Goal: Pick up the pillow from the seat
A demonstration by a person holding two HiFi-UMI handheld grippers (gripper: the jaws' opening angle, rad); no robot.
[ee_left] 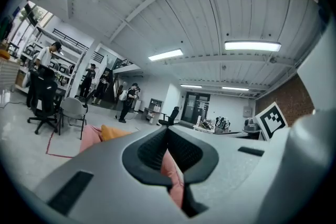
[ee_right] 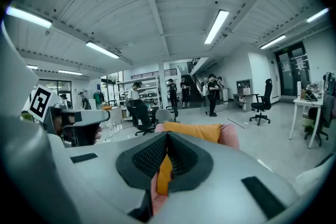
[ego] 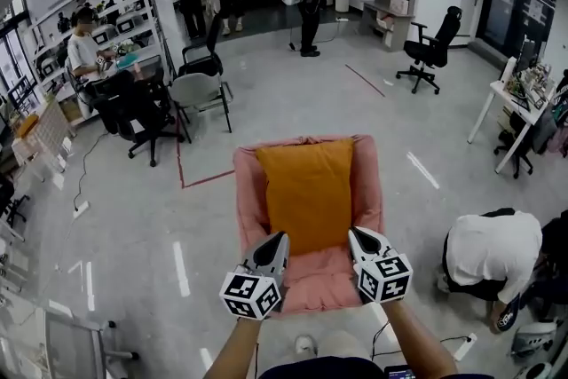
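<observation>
An orange pillow [ego: 309,191] lies lengthwise on a pink padded seat [ego: 248,191] on the floor in front of me. My left gripper [ego: 281,237] hovers at the pillow's near left corner, jaws shut and empty. My right gripper [ego: 354,232] hovers at the near right corner, also shut and empty. In the left gripper view the closed left gripper [ee_left: 168,131] points level, with the pillow [ee_left: 113,132] and seat [ee_left: 90,136] off to the left. In the right gripper view the shut right gripper [ee_right: 167,135] points at the pillow [ee_right: 197,131], with the seat [ee_right: 231,136] behind it.
A person in a white shirt [ego: 490,251] crouches close at the seat's right. Grey and black office chairs [ego: 200,91] stand beyond a red tape line [ego: 206,179] to the left. A white desk [ego: 519,106] is at far right. Several people stand at the back.
</observation>
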